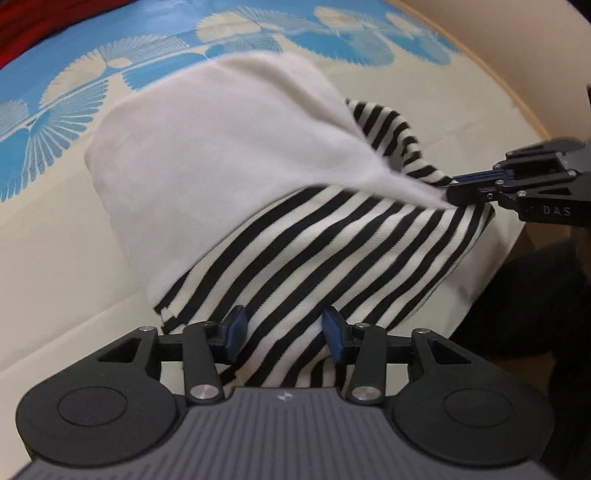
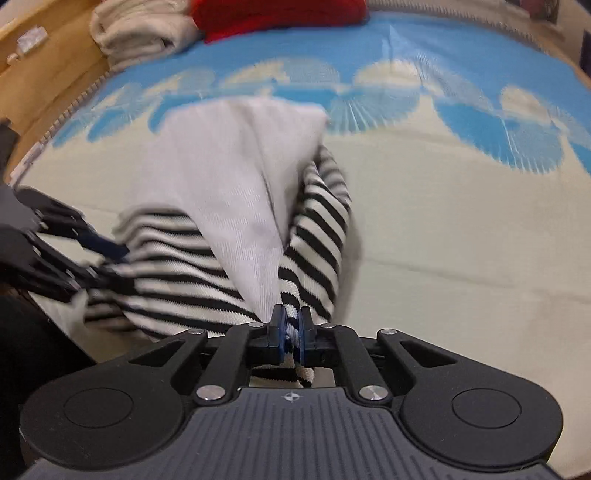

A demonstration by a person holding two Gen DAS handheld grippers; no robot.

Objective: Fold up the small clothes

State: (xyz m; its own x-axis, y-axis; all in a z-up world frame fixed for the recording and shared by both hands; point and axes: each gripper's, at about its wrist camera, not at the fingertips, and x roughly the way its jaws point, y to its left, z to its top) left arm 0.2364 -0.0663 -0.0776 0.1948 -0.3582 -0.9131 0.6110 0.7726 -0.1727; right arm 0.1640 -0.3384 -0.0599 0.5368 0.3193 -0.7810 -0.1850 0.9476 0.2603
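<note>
- Lying mid-frame on the cream-and-blue bedspread (image 1: 55, 229): the striped garment (image 1: 314, 266), black-and-white, with a plain white panel (image 1: 221, 147) draped over its upper half.
- Folding under way, judging by the layers: white side turned over the stripes, yet bunched and slanting rather than squared, with one striped flap poking out at upper right of the left wrist view.
- Remaining, by the look of it: laying the lifted edge flat, evening the sides, making the final fold, setting the piece aside.
- Sitting at the top of the right wrist view: a cream folded bundle (image 2: 140, 33) and a red cloth (image 2: 280, 14), perhaps already-finished pieces, though impossible to confirm.
- Pinching a gathered striped-and-white edge at lower centre of its own view: the right gripper (image 2: 291, 328), jaws nearly together with fabric clamped between the blue pads.
- Showing the same grip from the side, at right middle of the left wrist view: that gripper's tips biting the corner where white panel meets stripes, cloth pulled taut toward it.
- Hovering over the striped hem at lower centre of its view: the left gripper (image 1: 282, 328), jaws standing apart, about half open.
- Running between those open pads: striped cloth, but not squeezed; whether a pad is brushing it cannot be told.
</note>
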